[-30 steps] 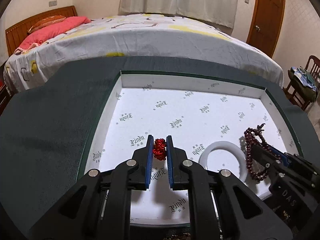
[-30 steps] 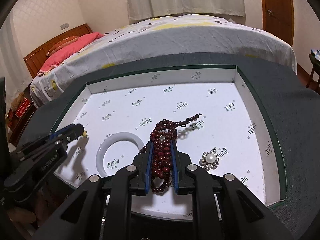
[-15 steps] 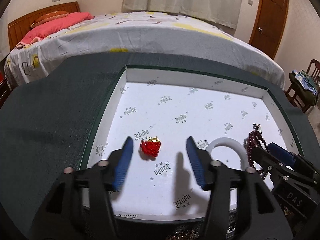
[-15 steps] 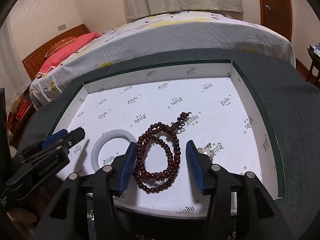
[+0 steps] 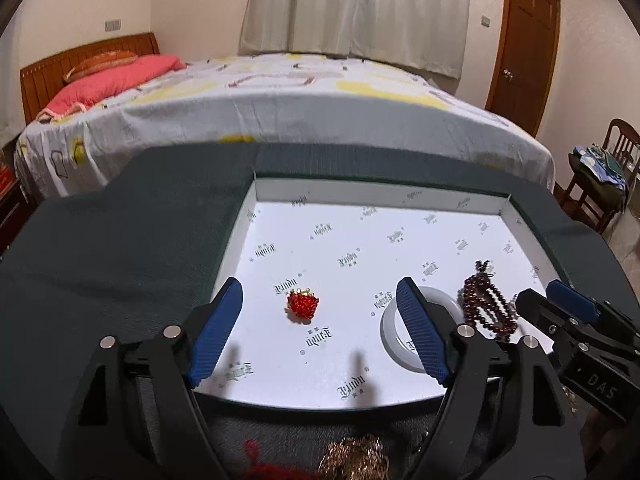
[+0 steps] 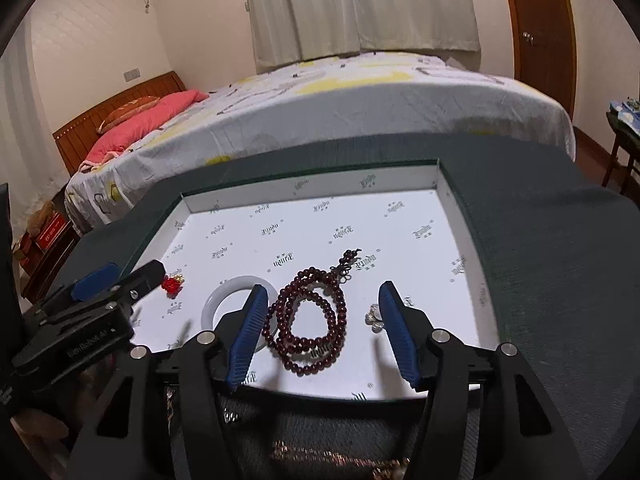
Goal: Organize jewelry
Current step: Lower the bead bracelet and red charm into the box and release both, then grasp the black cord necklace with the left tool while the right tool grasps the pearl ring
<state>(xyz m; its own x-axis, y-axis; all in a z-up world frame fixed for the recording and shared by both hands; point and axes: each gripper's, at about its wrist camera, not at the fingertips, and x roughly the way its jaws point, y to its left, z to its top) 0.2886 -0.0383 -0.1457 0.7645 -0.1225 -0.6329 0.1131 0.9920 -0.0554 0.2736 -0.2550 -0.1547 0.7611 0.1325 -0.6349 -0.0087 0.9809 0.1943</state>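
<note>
Left wrist view. The shallow white-lined tray (image 5: 248,216) is seen resting on a dark green cloth (image 5: 120,248). The left gripper (image 5: 320,328) is shown with its blue pads spread wide and nothing pinched between them. The red beaded charm (image 5: 303,305) lies loose on the tray floor at about 11 o'clock from the gripper's midpoint, between the lines of the two fingers yet touched by neither (a placement judged to be a finished set-down). At 3 o'clock, the white bangle (image 5: 388,328) is partly hidden behind the right-hand pad, and the dark red bead necklace (image 5: 486,306) is coiled just beyond it.

Right wrist view. The right gripper (image 6: 322,332) is likewise spread, empty, and held low over the tray's near edge. The necklace is seen coiled flat between its pads, apart from both, with its tasselled end trailing toward 1 o'clock. The bangle lies at 9 o'clock, and a small silver-toned piece (image 6: 374,314) (too obscured to be identified) is glimpsed at 3 o'clock beside the right-hand pad. The items are spaced separately, presumably so that each may be seen and gripped without tangling. More jewelry (image 6: 332,458), blurred, remains outside the tray at 6 o'clock.
</note>
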